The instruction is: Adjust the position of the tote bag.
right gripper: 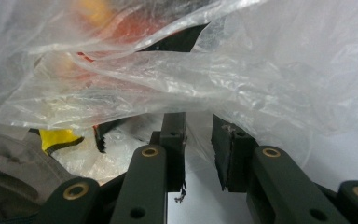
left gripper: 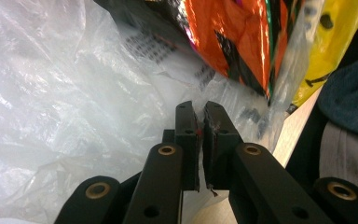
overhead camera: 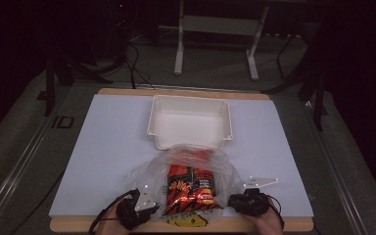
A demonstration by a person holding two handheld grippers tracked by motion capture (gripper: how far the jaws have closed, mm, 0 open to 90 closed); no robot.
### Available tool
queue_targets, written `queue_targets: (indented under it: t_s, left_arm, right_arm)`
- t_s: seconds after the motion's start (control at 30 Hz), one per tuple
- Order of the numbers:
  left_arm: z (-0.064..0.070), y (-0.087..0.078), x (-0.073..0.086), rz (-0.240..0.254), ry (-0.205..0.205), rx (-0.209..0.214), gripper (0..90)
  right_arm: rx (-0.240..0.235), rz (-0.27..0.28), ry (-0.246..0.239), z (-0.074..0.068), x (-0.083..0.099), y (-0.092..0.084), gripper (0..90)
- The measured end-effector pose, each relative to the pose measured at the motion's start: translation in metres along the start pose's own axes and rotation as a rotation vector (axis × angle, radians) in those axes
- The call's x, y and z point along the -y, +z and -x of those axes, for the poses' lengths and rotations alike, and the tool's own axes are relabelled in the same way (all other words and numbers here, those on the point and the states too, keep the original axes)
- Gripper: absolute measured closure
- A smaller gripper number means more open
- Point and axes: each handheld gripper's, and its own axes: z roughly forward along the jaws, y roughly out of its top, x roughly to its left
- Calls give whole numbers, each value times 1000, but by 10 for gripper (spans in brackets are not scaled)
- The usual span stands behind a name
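A clear plastic bag [overhead camera: 146, 175] lies at the table's front edge, holding an orange-red snack bag [overhead camera: 191, 188] and a yellow packet [overhead camera: 186, 221]. My left gripper [overhead camera: 152, 209] sits at the bag's left front corner. In the left gripper view its jaws [left gripper: 199, 119] stand almost together, pinching the bag's film [left gripper: 65, 84], with the orange snack bag [left gripper: 233, 37] and yellow packet [left gripper: 335, 42] just beyond. My right gripper [overhead camera: 231, 199] is at the bag's right side. Its jaws [right gripper: 199, 128] stand apart with a fold of film [right gripper: 223, 70] hanging between them, not pressed.
A white empty tray [overhead camera: 191, 100] stands behind the bag at the table's middle back. The white mat [overhead camera: 107, 147] stretches bare to both sides. The wooden table edge [overhead camera: 274, 225] runs just under my hands. Dark stands and cables lie on the floor beyond.
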Motion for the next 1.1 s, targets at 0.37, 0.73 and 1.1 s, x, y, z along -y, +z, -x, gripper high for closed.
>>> queue_targets:
  t_s: [0.37, 0.73, 1.1]
  left_arm:
    - [-14, 7, -12, 10, -28, -182, 856]
    - [-32, 11, -13, 45, -132, -232, 779]
    - [-36, -11, -9, 151, -149, -137, 600]
  right_arm:
    - [50, 13, 11, 1, -1, -1, 754]
    - [208, 88, 59, 10, -3, -18, 745]
    - [232, 144, 71, 14, -4, -41, 721]
